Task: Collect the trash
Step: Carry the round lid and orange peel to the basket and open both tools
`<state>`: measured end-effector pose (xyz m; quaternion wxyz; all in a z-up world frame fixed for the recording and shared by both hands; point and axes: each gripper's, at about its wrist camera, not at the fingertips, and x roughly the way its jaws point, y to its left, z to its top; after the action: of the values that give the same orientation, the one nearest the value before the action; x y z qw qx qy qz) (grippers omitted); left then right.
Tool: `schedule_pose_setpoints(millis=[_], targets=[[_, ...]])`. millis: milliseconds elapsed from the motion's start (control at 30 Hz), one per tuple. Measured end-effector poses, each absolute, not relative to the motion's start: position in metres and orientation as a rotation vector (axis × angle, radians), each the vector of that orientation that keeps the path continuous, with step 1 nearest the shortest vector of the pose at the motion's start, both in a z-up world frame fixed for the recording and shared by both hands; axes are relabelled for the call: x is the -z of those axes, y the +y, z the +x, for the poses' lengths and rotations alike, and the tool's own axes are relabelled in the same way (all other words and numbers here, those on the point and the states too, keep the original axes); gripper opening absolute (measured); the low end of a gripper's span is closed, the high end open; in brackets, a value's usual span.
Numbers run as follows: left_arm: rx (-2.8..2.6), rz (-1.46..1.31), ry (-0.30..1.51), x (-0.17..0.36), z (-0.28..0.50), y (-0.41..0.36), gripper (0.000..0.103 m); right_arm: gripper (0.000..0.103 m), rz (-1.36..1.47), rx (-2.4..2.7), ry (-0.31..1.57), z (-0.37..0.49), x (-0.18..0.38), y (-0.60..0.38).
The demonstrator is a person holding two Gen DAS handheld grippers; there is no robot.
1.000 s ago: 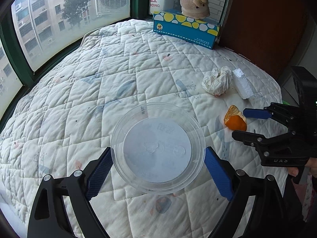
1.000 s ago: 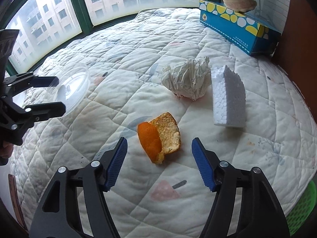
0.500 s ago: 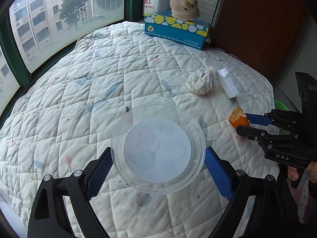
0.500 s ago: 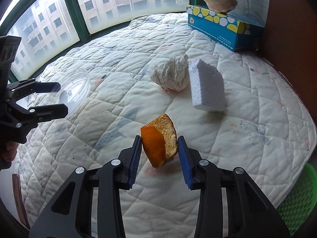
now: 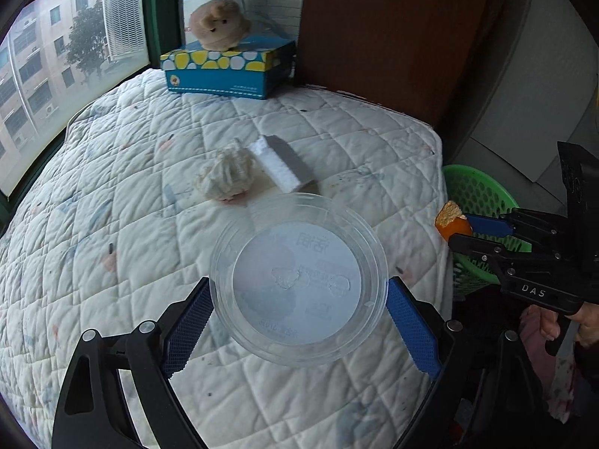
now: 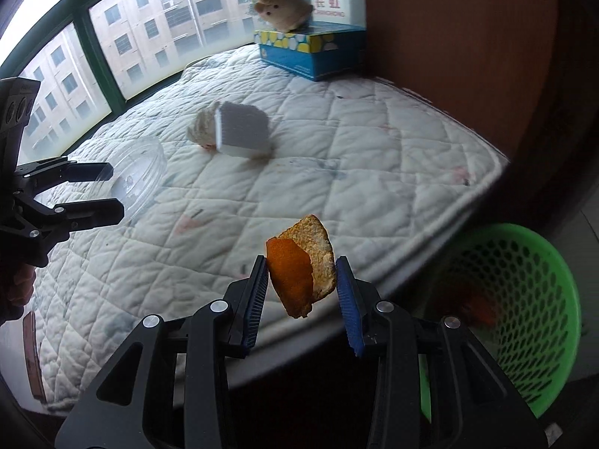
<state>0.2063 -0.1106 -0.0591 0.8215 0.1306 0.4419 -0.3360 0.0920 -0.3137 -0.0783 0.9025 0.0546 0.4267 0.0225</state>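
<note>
so the right gripper (image 6: 302, 287) has its jaws pinched on the orange peel (image 6: 301, 275), hanging just past the bed's (image 6: 337, 172) near edge with the green basket (image 6: 524, 299) off to its right and lower, while the left gripper (image 5: 295, 321) grips the plastic lid (image 5: 297, 280).

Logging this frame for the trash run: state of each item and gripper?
orange peel: clamped, lifted off the bed
right gripper: shut on peel
clear plastic lid: held by its rim
left gripper: shut on lid
crumpled tissue: lying on quilt
white foam block: lying beside tissue
green basket: upright on floor
</note>
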Motion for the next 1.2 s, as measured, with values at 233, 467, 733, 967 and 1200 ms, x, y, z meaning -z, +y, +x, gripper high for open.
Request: schedule_pose_setpoints(millis=[233, 467, 733, 967, 1200], targets=[[0.766, 0.227, 0.929, 0.053, 0.183, -0.172, 0.088, 0.038, 0.168, 0.081, 0.892, 0.060, 0.086, -0.383], [0.802, 0.267, 0.933, 0.055, 0.170, -0.224, 0.088, 0.040, 0.235, 0.210, 0.905, 0.029, 0.094, -0.446], [0.833, 0.360, 0.923, 0.052, 0.160, -0.270, 0.088, 0.056, 0.333, 0.287, 0.860, 0.000, 0.093, -0.488], [0.869, 0.420, 0.932, 0.060, 0.146, -0.313, 0.088, 0.062, 0.351, 0.304, 0.798, -0.027, 0.075, -0.504], [0.905, 0.443, 0.958, 0.074, 0.131, -0.350, 0.089, 0.071, 0.354, 0.325, 0.745, -0.047, 0.061, -0.513]])
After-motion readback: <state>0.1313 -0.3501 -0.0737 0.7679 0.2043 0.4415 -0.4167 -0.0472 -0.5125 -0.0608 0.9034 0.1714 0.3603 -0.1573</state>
